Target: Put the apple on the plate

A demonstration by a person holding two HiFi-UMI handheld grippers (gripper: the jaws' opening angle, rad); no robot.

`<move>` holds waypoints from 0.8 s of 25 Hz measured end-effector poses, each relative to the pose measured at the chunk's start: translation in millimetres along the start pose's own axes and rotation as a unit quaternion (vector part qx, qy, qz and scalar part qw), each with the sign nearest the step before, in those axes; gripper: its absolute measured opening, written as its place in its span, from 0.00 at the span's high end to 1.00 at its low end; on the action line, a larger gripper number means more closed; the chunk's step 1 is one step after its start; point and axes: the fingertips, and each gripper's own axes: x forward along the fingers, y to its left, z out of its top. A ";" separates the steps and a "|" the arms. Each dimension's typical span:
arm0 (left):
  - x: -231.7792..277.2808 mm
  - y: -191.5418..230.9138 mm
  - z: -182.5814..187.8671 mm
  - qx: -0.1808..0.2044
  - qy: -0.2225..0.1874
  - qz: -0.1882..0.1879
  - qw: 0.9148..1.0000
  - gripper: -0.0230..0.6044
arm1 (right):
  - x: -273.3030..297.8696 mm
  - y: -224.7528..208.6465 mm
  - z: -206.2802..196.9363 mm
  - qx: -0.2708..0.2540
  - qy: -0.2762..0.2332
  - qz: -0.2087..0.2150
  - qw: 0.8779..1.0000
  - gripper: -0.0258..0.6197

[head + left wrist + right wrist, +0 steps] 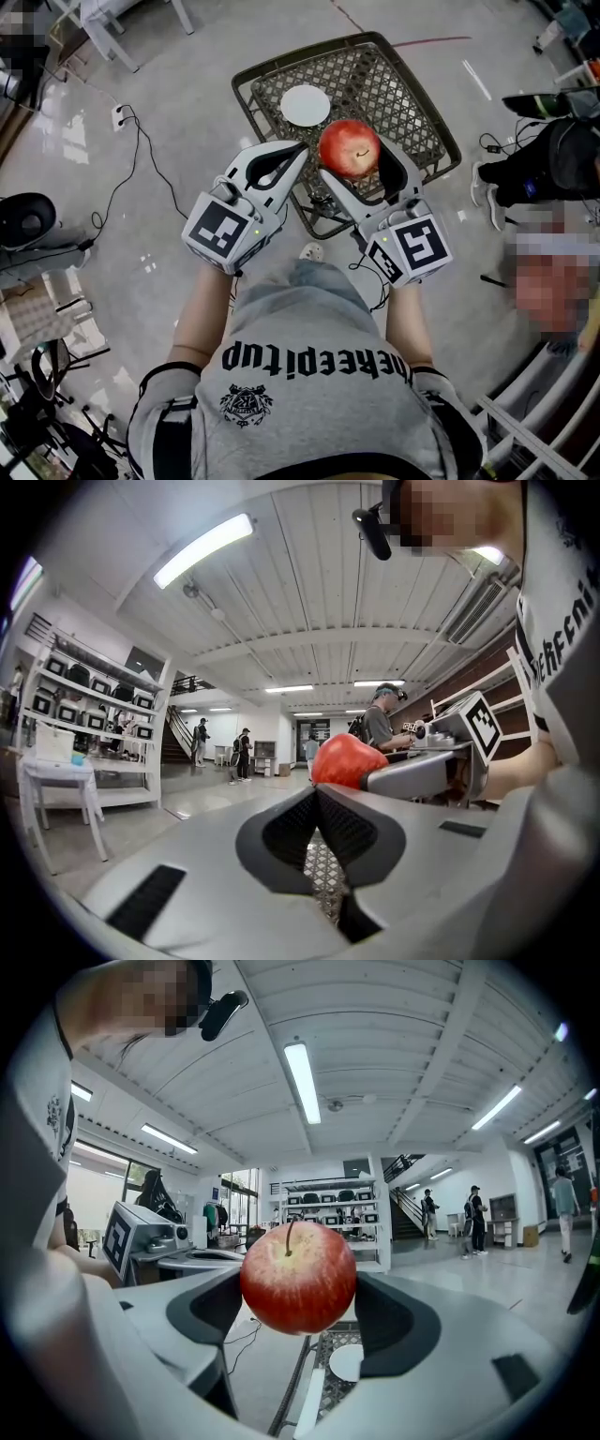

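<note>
A red apple (350, 147) with its stem up sits clamped between the jaws of my right gripper (361, 155), held in the air over a wire mesh table (394, 103). In the right gripper view the apple (298, 1277) fills the gap between the jaws. A small white plate (306, 105) lies on the mesh, up and left of the apple; its rim (345, 1361) shows below the apple. My left gripper (298, 150) is shut with nothing in it, just left of the apple (347, 759).
The mesh table has a raised rim (272, 145) near me. A cable and socket (119, 116) lie on the glossy floor at left. Bags and gear (553, 155) sit at the right. Shelves (89, 733) and several people stand far off.
</note>
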 end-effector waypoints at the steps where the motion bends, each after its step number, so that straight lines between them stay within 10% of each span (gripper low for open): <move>1: 5.0 -0.8 0.8 0.000 0.000 0.003 1.000 0.93 | -0.8 -4.6 1.0 -0.001 -0.001 0.002 1.000 0.36; 20: 29.7 23.4 -22.1 -0.002 0.015 -0.017 1.000 0.93 | 26.0 -33.6 -21.7 0.017 -0.004 -0.022 1.000 0.36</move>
